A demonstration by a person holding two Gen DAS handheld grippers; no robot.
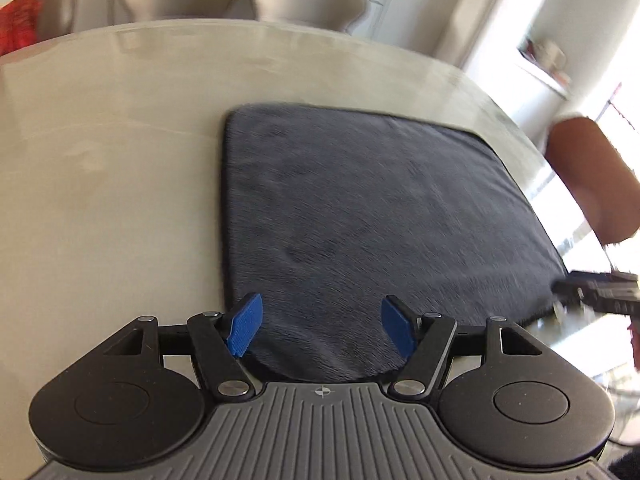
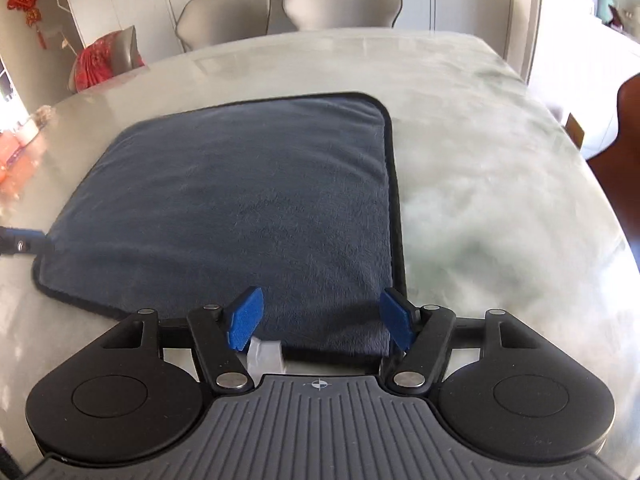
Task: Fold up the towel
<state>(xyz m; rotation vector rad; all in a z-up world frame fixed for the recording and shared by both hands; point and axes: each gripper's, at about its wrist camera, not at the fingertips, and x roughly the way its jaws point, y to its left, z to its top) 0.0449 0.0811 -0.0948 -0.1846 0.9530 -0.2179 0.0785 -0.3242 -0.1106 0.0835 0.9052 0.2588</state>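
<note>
Dark grey plush towel (image 1: 360, 208) lies flat on the pale glossy table (image 1: 100, 200), black-piped edge all round, looks like one folded layer over another along its right side in the right view. Your left tool (image 1: 320, 326) hangs over the towel's near edge, blue pads (image 1: 245, 328) spread wide, nothing between them but towel below; no pinch. Your right tool (image 2: 320, 320) sits over the near right corner of the towel (image 2: 224, 208), jaws likewise wide apart, not clamped on anything. Small white tag (image 2: 266, 356) pokes out at the towel's near edge just beside the right tool's left pad. In the left view your arm (image 1: 592, 176) and the right tool (image 1: 600, 296) show at the towel's right edge, blurred. Beige chairs (image 2: 340, 0) stand behind the table; red cushion (image 2: 98, 62) on one at left.
</note>
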